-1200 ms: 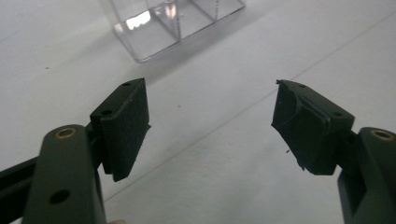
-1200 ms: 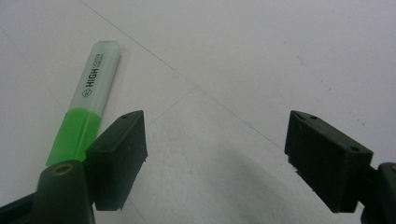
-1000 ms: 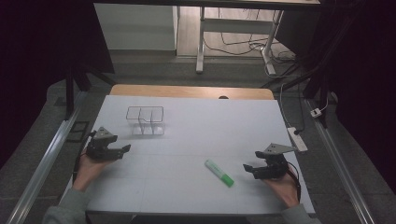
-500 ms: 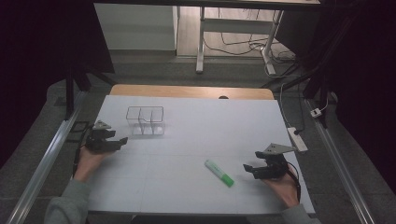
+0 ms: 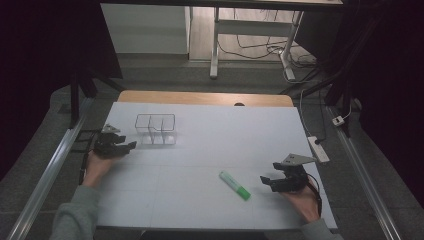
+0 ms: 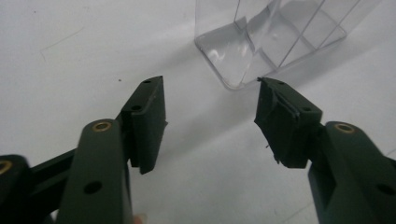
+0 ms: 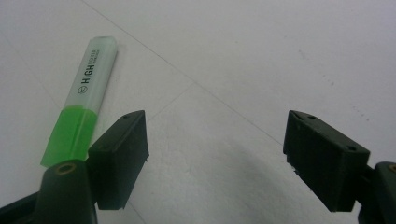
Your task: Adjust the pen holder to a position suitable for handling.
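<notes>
left tongs (image 5: 131,146) low over the white bench (image 5: 210,135) at its left edge, tips aimed at the clear plastic organizer (image 5: 155,129); jaws spread but have just been closing, nothing between them; in the left gripper view the left tongs (image 6: 210,116) frame bare bench, with the organizer's (image 6: 271,39) near corner just beyond the tips, not touching; organizer is upright, divided into compartments, sitting on the left rear part of the bench; right tongs (image 5: 265,181) at the bench's right front, jaws spread wide, nothing gripped; green highlighter (image 5: 235,185) lies flat just left of them, angled, green cap end toward the front edge; right gripper view has the right tongs (image 7: 215,154) over bare bench, highlighter (image 7: 81,100) beside the left jaw, outside the gap, capped; the two tongs well apart.
</notes>
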A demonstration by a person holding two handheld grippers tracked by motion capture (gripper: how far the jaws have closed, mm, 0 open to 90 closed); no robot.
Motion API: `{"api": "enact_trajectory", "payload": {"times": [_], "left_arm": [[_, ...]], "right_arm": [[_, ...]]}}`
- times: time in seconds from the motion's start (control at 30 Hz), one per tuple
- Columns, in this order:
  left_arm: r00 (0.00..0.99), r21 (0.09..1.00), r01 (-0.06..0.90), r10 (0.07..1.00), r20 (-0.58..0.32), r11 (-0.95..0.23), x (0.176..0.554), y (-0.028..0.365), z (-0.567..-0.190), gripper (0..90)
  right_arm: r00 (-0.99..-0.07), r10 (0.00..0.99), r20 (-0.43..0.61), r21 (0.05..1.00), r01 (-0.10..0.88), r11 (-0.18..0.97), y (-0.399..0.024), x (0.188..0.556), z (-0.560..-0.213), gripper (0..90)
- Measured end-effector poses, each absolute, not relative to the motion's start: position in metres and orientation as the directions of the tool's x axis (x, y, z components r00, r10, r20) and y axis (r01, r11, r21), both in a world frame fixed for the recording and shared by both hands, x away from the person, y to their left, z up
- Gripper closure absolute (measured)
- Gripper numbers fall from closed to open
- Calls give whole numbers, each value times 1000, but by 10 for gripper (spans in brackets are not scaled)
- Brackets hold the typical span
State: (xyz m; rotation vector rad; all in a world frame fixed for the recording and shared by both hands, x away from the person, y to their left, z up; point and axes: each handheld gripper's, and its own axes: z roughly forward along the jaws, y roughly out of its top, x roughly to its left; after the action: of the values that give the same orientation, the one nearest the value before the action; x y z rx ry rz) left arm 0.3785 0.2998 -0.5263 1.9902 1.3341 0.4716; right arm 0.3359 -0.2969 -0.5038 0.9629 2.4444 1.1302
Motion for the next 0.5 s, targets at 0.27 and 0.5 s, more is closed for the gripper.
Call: {"api": "enact_trajectory", "payload": {"times": [0.27,0.5], "left_arm": [[407,719,651,911,-63,-241,386,297,-529,648],[397,732,641,916,-59,-231,393,298,-528,864]], "right_arm": [[-744,668,15,750,450,485,-295,336,-505,219],[-746,665,10,745,449,493,-294,335,-505,222]]}}
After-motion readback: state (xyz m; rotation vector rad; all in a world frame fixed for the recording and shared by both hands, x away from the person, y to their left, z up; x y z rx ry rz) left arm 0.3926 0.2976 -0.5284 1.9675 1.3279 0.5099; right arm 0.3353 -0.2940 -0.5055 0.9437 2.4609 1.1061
